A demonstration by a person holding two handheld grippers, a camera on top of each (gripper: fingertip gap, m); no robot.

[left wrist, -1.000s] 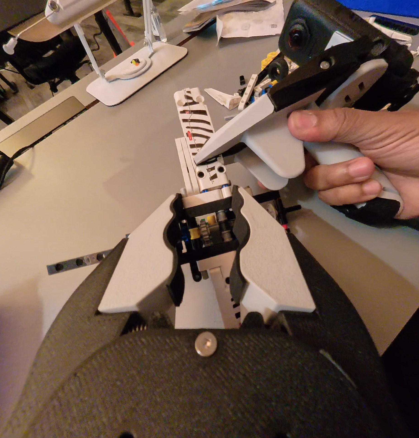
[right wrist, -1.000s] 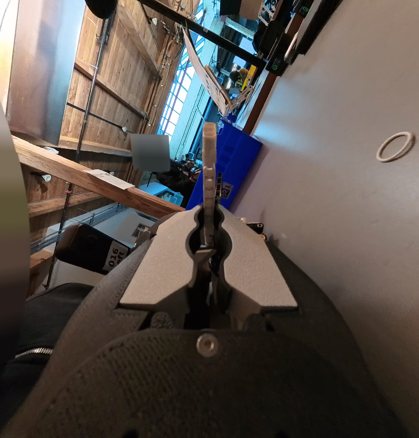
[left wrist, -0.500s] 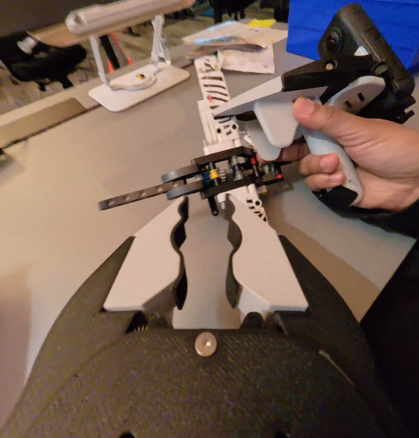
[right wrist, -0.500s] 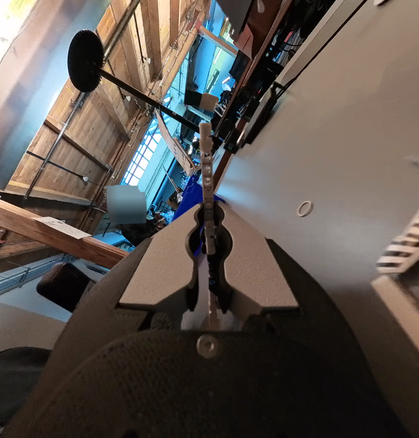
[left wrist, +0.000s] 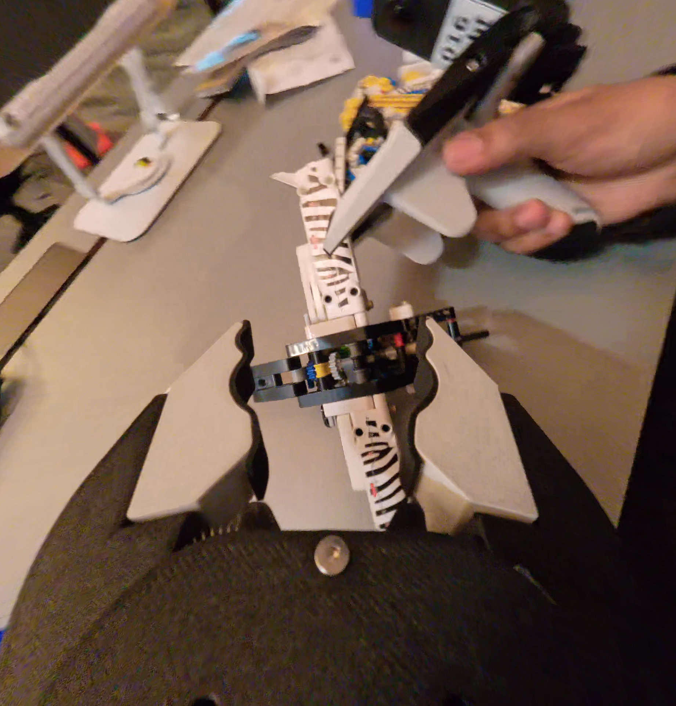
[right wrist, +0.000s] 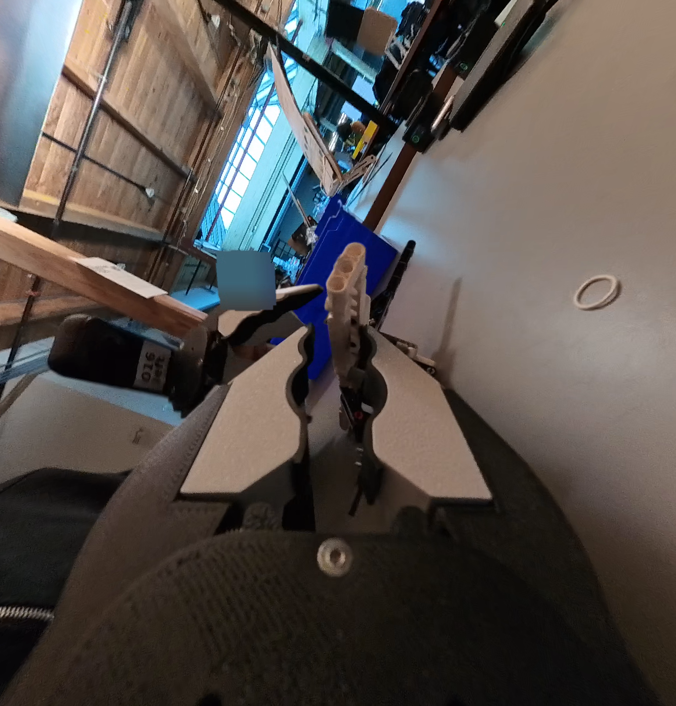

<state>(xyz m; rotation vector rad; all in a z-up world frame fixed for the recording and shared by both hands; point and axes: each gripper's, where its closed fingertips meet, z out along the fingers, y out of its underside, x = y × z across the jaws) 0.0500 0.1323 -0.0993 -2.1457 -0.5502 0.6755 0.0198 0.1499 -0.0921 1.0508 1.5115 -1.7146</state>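
A brick model lies along the grey table (left wrist: 157, 305). It has a long white body with black stripes (left wrist: 329, 214) and a black gear frame (left wrist: 348, 366) across its middle. My left gripper (left wrist: 334, 328) is open wide, and the gear frame stands between its fingers. My right gripper (right wrist: 338, 336) is open: a white beam (right wrist: 346, 290) of the model leans on one pad, with a clear gap to the other. In the left wrist view a hand (left wrist: 577, 126) holds the right gripper, whose finger (left wrist: 371, 179) points at the striped body. A left gripper finger (right wrist: 290, 294) shows in the right wrist view.
A white desk lamp base (left wrist: 145, 183) stands at the far left, with papers (left wrist: 275, 49) behind it. A pile of loose yellow and white bricks (left wrist: 374, 99) lies beyond the model. A blue bin (right wrist: 340, 267) and a white ring (right wrist: 596, 292) are on the table. The left gripper's tips are roughly 4 cm from the right gripper's.
My left gripper let go of the gear frame, drew back, then opened wide and moved around the frame again. My right gripper, shut on the model before, has opened its jaws.
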